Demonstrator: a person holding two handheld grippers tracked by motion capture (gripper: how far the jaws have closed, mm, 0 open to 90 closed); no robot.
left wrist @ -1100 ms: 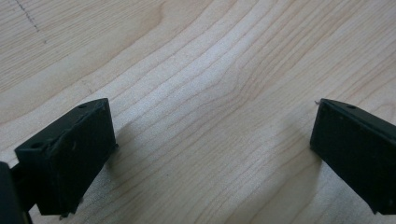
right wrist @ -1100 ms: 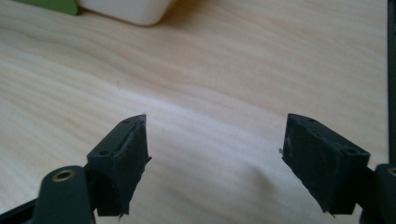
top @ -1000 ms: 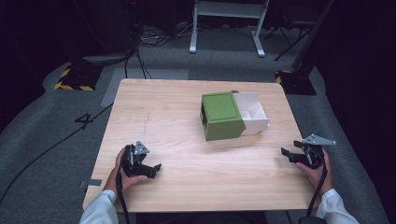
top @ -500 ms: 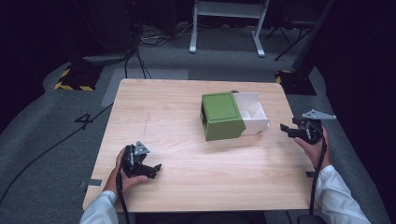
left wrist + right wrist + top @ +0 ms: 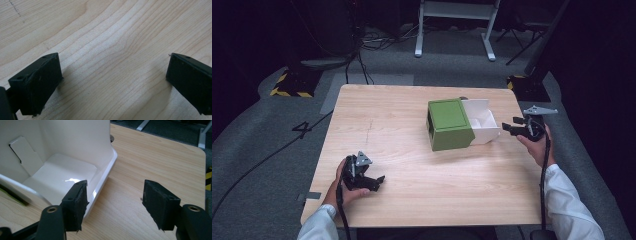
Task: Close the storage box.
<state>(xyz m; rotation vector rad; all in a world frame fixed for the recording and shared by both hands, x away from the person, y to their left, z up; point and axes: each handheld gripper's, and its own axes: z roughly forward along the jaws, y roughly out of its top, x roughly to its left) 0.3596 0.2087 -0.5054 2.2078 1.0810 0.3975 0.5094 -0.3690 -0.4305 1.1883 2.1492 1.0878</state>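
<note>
Fingers [image 5: 82, 195] of right gripper [image 5: 120, 202] closing, nothing between; white tray [image 5: 105, 167] partly cut off.

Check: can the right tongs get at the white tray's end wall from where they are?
Probably yes. The right tongs have been closing but stand open beside the white tray, one jaw in front of its wall, bare table between the jaws, nothing blocking.

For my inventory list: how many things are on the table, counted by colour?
Green: 1, the sleeve
White: 1, the tray sticking out of it
Black: 1, the left hand-held gripper, resting on the table
Total: 3
</note>
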